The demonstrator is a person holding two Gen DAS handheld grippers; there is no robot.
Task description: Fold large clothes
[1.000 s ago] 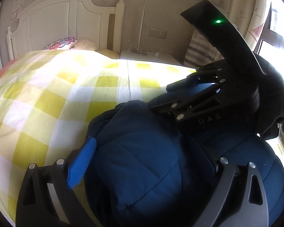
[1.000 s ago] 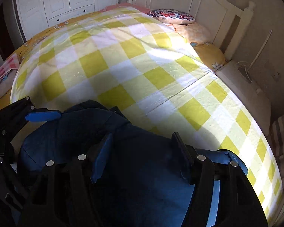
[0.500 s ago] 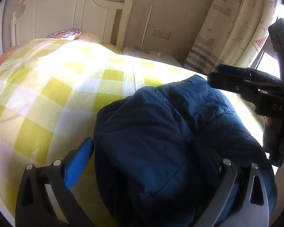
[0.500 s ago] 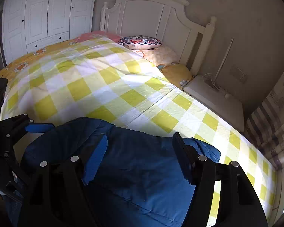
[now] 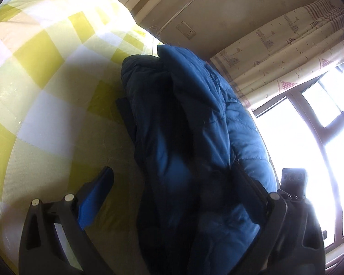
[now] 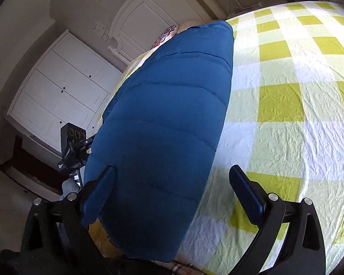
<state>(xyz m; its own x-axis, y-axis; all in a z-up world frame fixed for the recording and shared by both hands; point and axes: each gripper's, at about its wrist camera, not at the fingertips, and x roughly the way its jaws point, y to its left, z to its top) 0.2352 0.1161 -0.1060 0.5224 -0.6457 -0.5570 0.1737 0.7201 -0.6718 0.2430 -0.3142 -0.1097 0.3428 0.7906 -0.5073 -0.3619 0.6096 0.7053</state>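
Quilted blue jacket (image 6: pixel 167 119) on bed (image 6: pixel 286 105): soft, bulky, slippery; grasp hems. Right claw (image 6: pixel 172 190) opening, unclamped; left claw (image 5: pixel 183 197) apart.

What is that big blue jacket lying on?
The blue jacket lies on a bed's yellow-and-white checked cover. Whatever sits directly beneath the jacket is hidden by its bulk.

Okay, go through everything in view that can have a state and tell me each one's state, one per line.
blue padded jacket: folded into a bundle, lying on the bed
checked bedsheet: spread flat, slightly wrinkled
right gripper: jaws opening, jacket between them, pads not pressing
left gripper: open, jacket between the fingers
curtain: drawn aside
wardrobe doors: closed
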